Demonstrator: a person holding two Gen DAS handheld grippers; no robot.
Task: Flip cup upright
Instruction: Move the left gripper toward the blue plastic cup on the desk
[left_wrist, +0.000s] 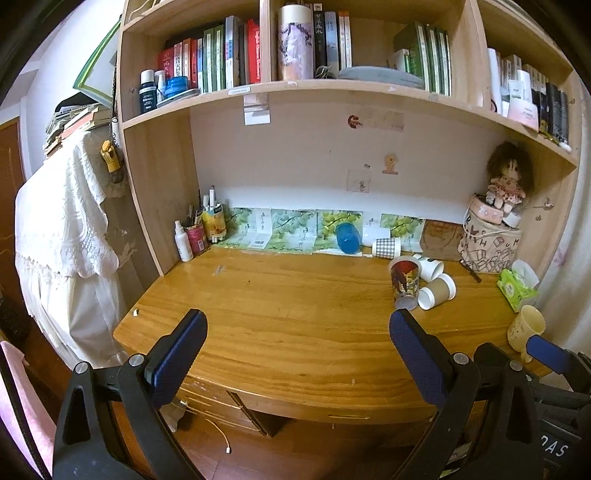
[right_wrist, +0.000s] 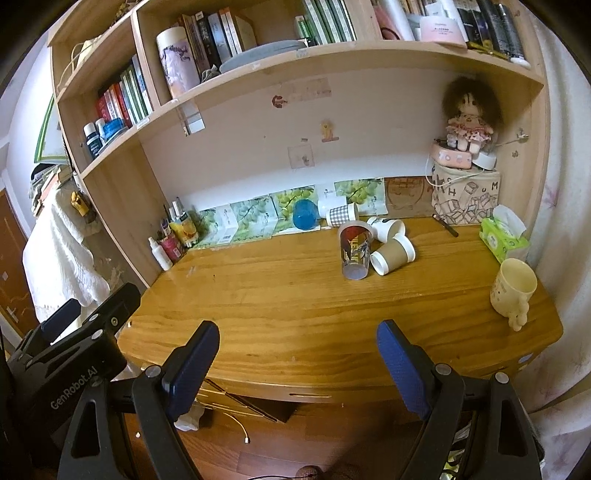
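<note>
Several cups lie on the wooden desk (left_wrist: 280, 317). A brown paper cup (left_wrist: 437, 291) (right_wrist: 393, 254) lies on its side. A white printed cup (left_wrist: 430, 266) (right_wrist: 386, 227), a checkered cup (left_wrist: 386, 246) (right_wrist: 341, 214) and a blue cup (left_wrist: 348, 238) (right_wrist: 304, 214) also lie on their sides near the back. A colourful printed cup (left_wrist: 405, 282) (right_wrist: 354, 250) stands tilted. A cream mug (left_wrist: 526, 326) (right_wrist: 512, 287) stands upright at the right edge. My left gripper (left_wrist: 297, 354) and right gripper (right_wrist: 297, 363) are open and empty, in front of the desk's front edge.
A green tissue pack (left_wrist: 517, 288) (right_wrist: 504, 240), a printed fabric box with a doll (left_wrist: 493, 243) (right_wrist: 467, 199) and a pen (right_wrist: 445, 225) sit at the back right. Bottles and pen holders (left_wrist: 195, 232) (right_wrist: 173, 236) stand at the back left. Shelves of books hang overhead.
</note>
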